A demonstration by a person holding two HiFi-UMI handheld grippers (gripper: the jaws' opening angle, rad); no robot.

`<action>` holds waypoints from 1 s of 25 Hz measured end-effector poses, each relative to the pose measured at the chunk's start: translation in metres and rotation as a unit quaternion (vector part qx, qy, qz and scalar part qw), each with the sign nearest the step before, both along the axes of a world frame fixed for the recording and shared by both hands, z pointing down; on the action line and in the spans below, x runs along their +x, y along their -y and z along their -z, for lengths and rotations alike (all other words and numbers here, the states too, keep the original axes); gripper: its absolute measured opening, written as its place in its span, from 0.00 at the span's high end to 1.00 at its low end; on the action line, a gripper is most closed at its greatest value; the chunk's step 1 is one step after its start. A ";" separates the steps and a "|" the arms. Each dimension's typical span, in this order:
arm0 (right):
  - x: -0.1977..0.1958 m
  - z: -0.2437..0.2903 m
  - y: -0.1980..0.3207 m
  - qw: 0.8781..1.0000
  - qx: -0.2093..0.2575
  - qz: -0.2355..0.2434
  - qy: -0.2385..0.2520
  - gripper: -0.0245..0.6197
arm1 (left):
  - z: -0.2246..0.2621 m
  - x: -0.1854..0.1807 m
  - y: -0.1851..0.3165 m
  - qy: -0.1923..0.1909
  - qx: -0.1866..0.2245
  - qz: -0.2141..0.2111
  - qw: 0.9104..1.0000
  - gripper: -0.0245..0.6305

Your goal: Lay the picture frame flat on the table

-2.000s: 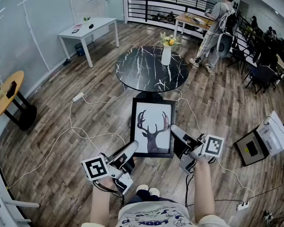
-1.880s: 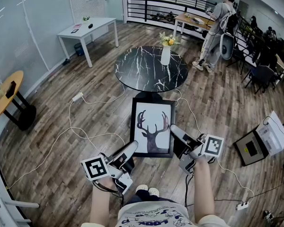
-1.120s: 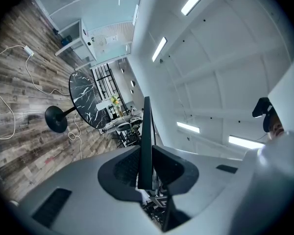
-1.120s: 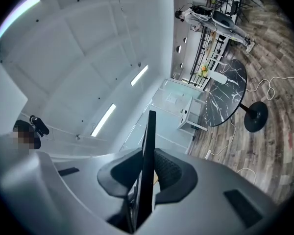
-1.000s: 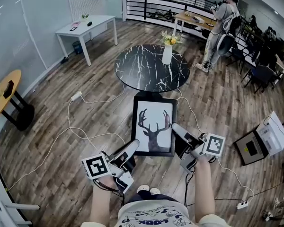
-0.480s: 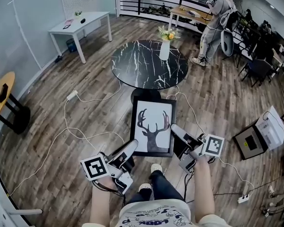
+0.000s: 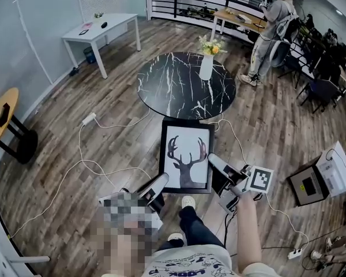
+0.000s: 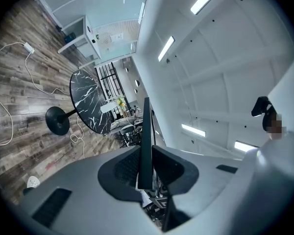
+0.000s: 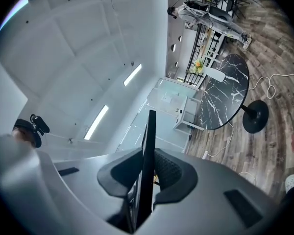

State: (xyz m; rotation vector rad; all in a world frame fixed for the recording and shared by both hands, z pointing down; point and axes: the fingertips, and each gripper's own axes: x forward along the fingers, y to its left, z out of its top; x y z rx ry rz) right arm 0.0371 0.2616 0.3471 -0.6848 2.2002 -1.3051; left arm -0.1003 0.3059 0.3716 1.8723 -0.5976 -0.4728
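Between the two grippers, in front of the person and on the near side of the round table, the picture frame (image 7: 186,154) is held up off the wooden floor (image 7: 75,126). Its black border surrounds a white sheet with a dark stag's head, and the printed face is turned up toward the head camera. Its far edge sits just short of the table's rim in that view, so it is not on the tabletop.

The left gripper (image 7: 160,182) is clamped on the frame's near left corner. Its own view shows the thin black edge standing upright between the two dark pads, which press on it from both sides. The right gripper (image 7: 214,161) grips the near right edge in the same way, with its pads closed against the frame's edge.

The black marble table (image 7: 173,94) carries a white vase (image 7: 206,67) of yellow flowers near its far side. White cables (image 7: 86,154) trail over the floor to the left. One shoe (image 7: 188,202) of the person shows below the frame. Farther back, a white table (image 7: 101,26) stands at left and another person (image 7: 271,27) stands at right.
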 end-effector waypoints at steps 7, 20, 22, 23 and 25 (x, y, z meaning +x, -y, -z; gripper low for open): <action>0.024 -0.002 0.088 1.000 -0.002 0.018 -0.003 0.83 | 0.000 0.025 0.082 0.007 -0.004 0.021 1.000 0.83; 0.072 0.015 0.225 0.999 0.020 0.049 -0.005 0.83 | 0.013 0.078 0.212 0.009 0.013 0.042 0.999 0.83; 0.073 0.011 0.237 0.999 0.015 0.051 0.000 0.83 | 0.008 0.079 0.223 0.009 0.004 0.044 0.999 0.83; 0.073 0.009 0.242 0.999 0.012 0.051 0.002 0.83 | 0.005 0.079 0.228 0.010 0.002 0.045 0.999 0.83; 0.074 0.004 0.252 0.999 0.007 0.052 0.003 0.83 | 0.002 0.080 0.237 0.013 -0.001 0.046 0.999 0.83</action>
